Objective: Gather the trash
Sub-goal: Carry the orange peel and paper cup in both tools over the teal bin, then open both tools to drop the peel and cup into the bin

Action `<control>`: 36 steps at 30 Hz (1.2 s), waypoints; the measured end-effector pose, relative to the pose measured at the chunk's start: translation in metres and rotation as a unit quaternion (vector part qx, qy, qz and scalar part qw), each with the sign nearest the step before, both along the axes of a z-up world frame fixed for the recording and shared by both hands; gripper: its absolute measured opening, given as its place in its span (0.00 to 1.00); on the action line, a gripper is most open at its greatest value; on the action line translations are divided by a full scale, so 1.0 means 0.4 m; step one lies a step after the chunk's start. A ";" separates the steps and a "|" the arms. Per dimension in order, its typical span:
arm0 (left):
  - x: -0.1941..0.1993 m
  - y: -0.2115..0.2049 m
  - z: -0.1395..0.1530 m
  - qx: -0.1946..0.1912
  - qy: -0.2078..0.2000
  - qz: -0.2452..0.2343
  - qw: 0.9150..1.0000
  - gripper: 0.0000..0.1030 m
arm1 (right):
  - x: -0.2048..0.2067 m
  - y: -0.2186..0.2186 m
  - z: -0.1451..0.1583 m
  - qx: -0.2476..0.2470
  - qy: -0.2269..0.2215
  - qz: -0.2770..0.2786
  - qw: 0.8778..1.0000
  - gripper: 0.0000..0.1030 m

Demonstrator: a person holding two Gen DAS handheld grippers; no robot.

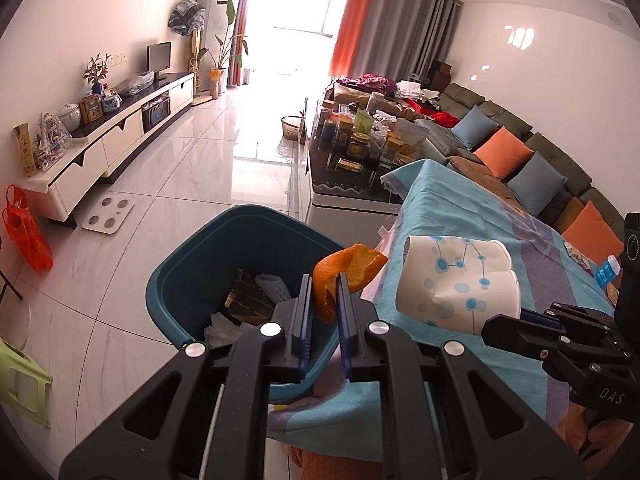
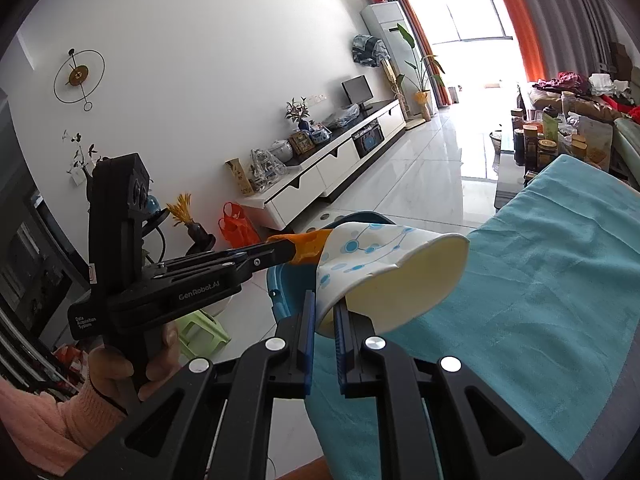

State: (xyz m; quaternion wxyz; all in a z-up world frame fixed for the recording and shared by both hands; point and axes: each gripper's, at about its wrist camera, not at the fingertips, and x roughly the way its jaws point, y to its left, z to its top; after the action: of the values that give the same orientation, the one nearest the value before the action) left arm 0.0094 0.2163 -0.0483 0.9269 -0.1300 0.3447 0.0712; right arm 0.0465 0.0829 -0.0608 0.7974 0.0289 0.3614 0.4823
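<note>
The orange peel is pinched between the pads of the left hand-held gripper, hanging over the right rim of the teal bin on the floor. The bin holds a dark wrapper, a grey wad and white crumpled paper; its near part is hidden behind the gripper. The right hand-held gripper is clamped on the dented rim of a paper cup with blue dots, held sideways at the edge of the desk under a turquoise cloth. The cup's inside looks empty, though partly cut off.
</note>
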 end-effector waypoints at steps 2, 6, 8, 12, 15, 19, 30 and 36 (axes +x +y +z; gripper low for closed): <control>0.000 0.008 -0.003 -0.001 0.001 0.004 1.000 0.12 | 0.006 0.008 -0.001 -0.003 0.001 0.003 1.000 0.08; 0.001 0.023 -0.013 -0.002 0.006 0.013 1.000 0.12 | 0.014 0.031 -0.003 -0.010 0.003 0.010 1.000 0.08; 0.002 0.031 -0.018 -0.002 0.009 0.017 1.000 0.12 | 0.014 0.042 -0.003 -0.014 0.003 0.012 1.000 0.08; 0.010 0.036 -0.031 -0.003 0.014 0.024 1.000 0.12 | 0.019 0.067 -0.003 -0.017 0.003 0.017 1.000 0.08; 0.014 0.045 -0.042 -0.002 0.017 0.028 0.999 0.12 | 0.026 0.083 -0.004 -0.022 0.006 0.021 0.999 0.08; 0.029 0.066 -0.068 -0.010 0.026 0.035 0.999 0.12 | 0.042 0.110 -0.020 -0.035 0.018 0.031 0.999 0.08; 0.094 0.133 -0.183 -0.029 0.071 0.054 0.996 0.15 | 0.099 0.232 -0.083 -0.100 0.044 0.040 0.993 0.08; 0.126 0.144 -0.229 -0.035 0.083 0.053 0.995 0.27 | 0.121 0.292 -0.114 -0.150 0.057 0.043 0.986 0.18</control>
State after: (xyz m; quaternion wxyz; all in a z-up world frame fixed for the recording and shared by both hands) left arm 0.0600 0.2740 -0.1400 0.8849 -0.1742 0.4154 0.1187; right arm 0.0950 0.1996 -0.1065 0.7496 -0.0793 0.4755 0.4536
